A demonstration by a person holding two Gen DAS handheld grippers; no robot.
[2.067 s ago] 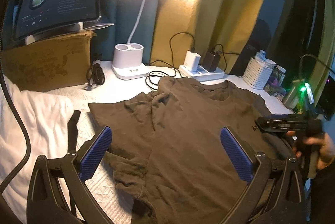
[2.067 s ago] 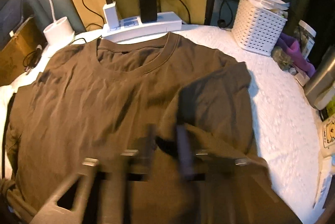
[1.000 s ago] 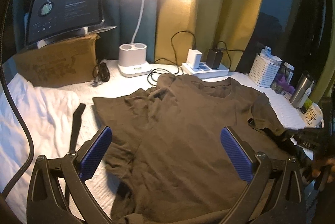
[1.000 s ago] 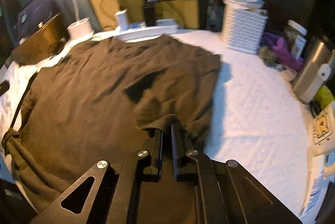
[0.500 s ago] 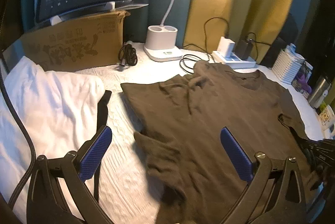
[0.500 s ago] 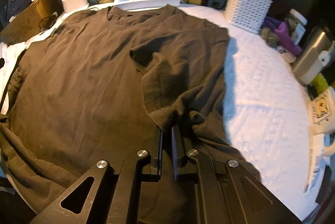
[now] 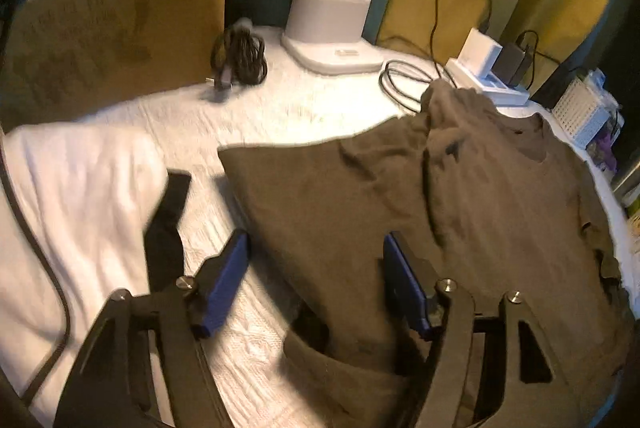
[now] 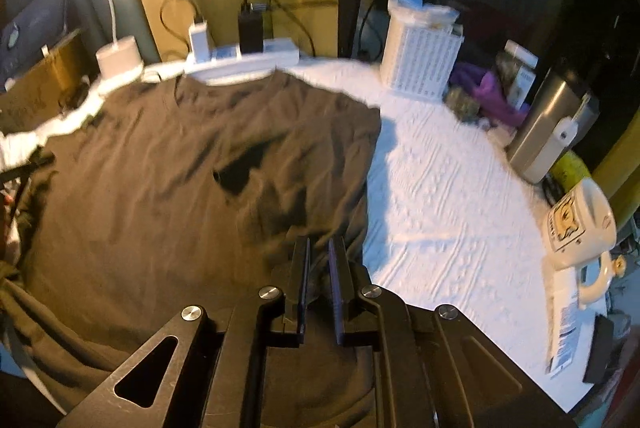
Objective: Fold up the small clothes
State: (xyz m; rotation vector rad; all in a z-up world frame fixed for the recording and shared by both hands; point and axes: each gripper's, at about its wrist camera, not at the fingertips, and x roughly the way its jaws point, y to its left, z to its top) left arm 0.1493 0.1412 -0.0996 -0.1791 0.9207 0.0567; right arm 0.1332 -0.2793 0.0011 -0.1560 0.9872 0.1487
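A brown T-shirt [image 7: 480, 208] lies spread on the white bed cover [image 7: 320, 108], collar toward the power strip. In the left wrist view my left gripper [image 7: 316, 244] hangs low over the shirt's left edge. Its jaws are closing, and the cloth edge lies between the blue pads [image 7: 228, 276] without being pressed. In the right wrist view the T-shirt [image 8: 160, 168] fills the left half. My right gripper [image 8: 319, 248] is shut on a bunched fold of cloth at its right side edge.
A cardboard box [image 7: 112, 24], a coiled cable [image 7: 240, 56], a lamp base [image 7: 328, 16] and a power strip [image 7: 488, 84] line the back. White cloth [image 7: 80, 188] and a black strap [image 7: 168, 220] lie left. A basket [image 8: 420, 64], flask [image 8: 548, 132] and mug [image 8: 580, 224] stand right.
My left gripper has swung left and down to the shirt's left edge, and its jaws have narrowed. The right gripper stays pinched on the cloth and has shifted slightly.
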